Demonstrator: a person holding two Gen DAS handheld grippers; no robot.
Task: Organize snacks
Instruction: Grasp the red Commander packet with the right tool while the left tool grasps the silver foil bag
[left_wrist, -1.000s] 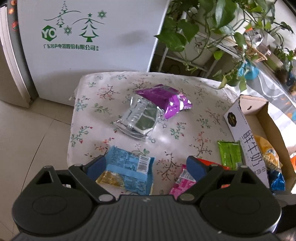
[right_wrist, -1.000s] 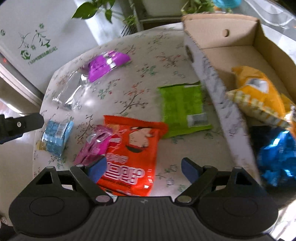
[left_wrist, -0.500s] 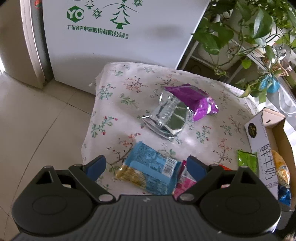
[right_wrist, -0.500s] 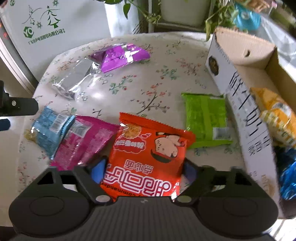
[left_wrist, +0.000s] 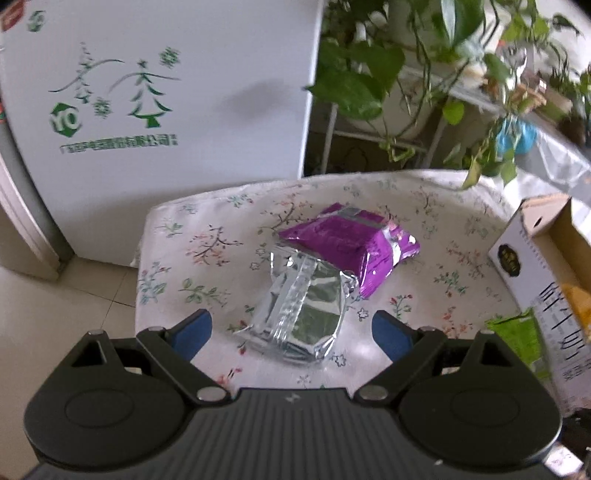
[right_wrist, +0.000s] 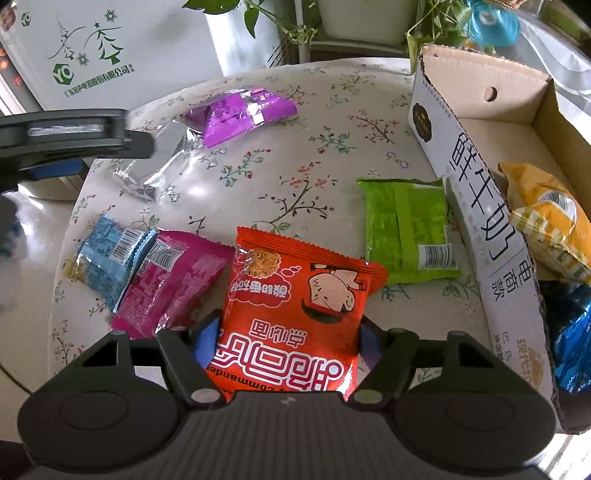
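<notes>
2 bags, yellow crinkly bag (right_wrist: 550, 218) & shiny blue one (right_wrist: 570, 339), sit in the open cardboard box (right_wrist: 476, 206) at right. 6 left on table. Right gripper (right_wrist: 286, 338) pinches near red noodle packet (right_wrist: 295, 314); left gripper (left_wrist: 291, 328), fingers spread, hovers over far silver foil pouch (left_wrist: 303, 314).

White appliance (left_wrist: 177, 122) with green tree logo beyond tool, left. Potted vines (left_wrist: 373, 77) on rack ahead, right. Floral cloth (left_wrist: 207, 251) covers counter. Tiled floor (left_wrist: 62, 314) left of tool.
</notes>
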